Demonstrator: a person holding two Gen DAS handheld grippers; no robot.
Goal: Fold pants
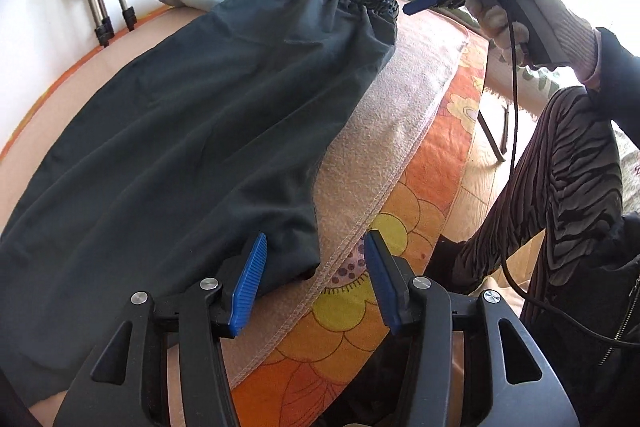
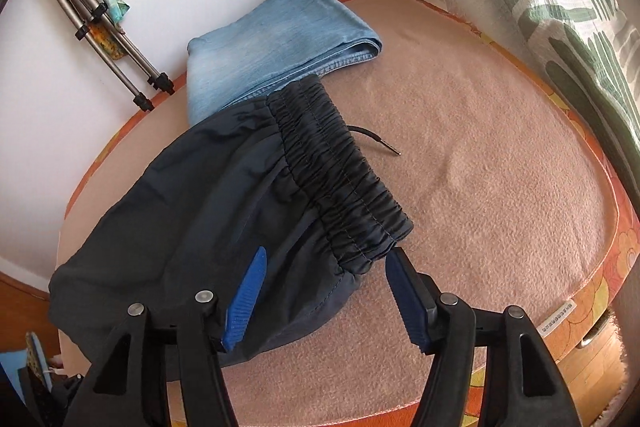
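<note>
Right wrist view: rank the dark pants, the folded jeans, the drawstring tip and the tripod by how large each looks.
1. dark pants, largest by far, though also nearest the camera.
2. folded jeans.
3. tripod, thin legs against the wall.
4. drawstring tip, smallest.

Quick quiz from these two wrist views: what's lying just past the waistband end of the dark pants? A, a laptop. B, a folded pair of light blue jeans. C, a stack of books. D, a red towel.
B: the folded light blue jeans lie on the pink blanket just beyond the elastic waistband of the dark pants.
</note>
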